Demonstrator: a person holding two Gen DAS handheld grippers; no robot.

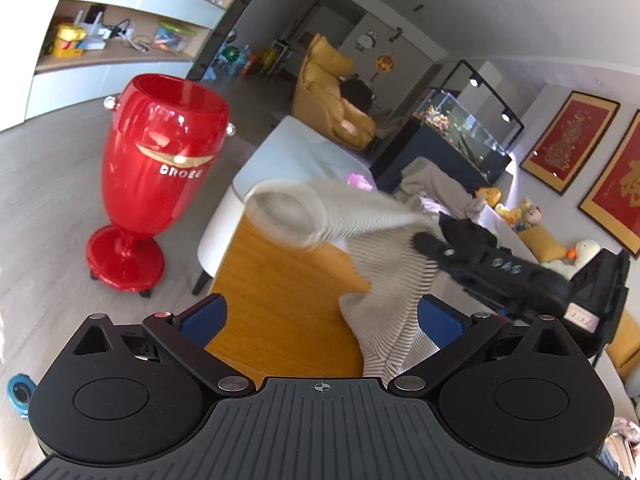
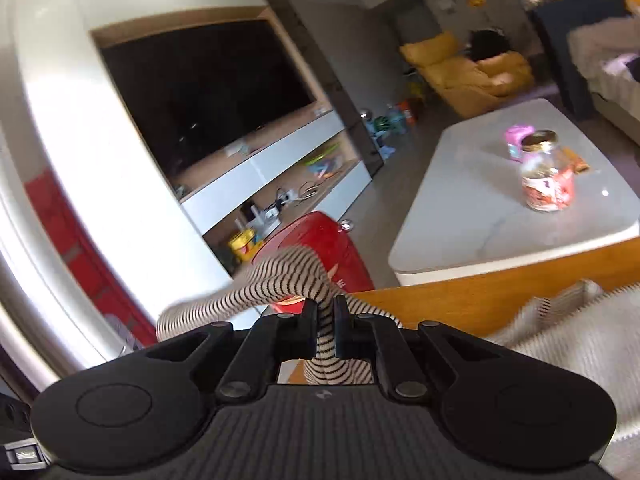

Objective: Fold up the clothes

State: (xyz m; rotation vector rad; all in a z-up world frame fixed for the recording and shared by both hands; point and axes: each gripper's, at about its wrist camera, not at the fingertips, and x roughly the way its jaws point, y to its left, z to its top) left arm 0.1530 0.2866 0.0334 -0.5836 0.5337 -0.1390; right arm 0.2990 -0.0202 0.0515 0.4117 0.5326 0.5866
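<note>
A cream and dark striped knit garment (image 1: 384, 264) hangs in the air over an orange wooden table (image 1: 280, 300). One sleeve (image 1: 296, 212) sticks out to the left with its cuff open. My right gripper (image 2: 325, 312) is shut on a fold of the garment (image 2: 280, 280) and lifts it; it also shows in the left wrist view (image 1: 424, 242) at the cloth's upper right. More of the garment (image 2: 560, 340) lies on the table (image 2: 460, 304). My left gripper (image 1: 320, 320) is open and empty, its blue pads (image 1: 204, 320) wide apart below the hanging cloth.
A tall red vase-shaped bin (image 1: 156, 168) stands on the floor left of the table. A white coffee table (image 2: 500, 208) behind holds a jar (image 2: 546, 176) and a pink item (image 2: 516, 140). A TV unit (image 2: 208, 92), yellow armchair (image 1: 332, 96) and sofa (image 1: 436, 184) lie beyond.
</note>
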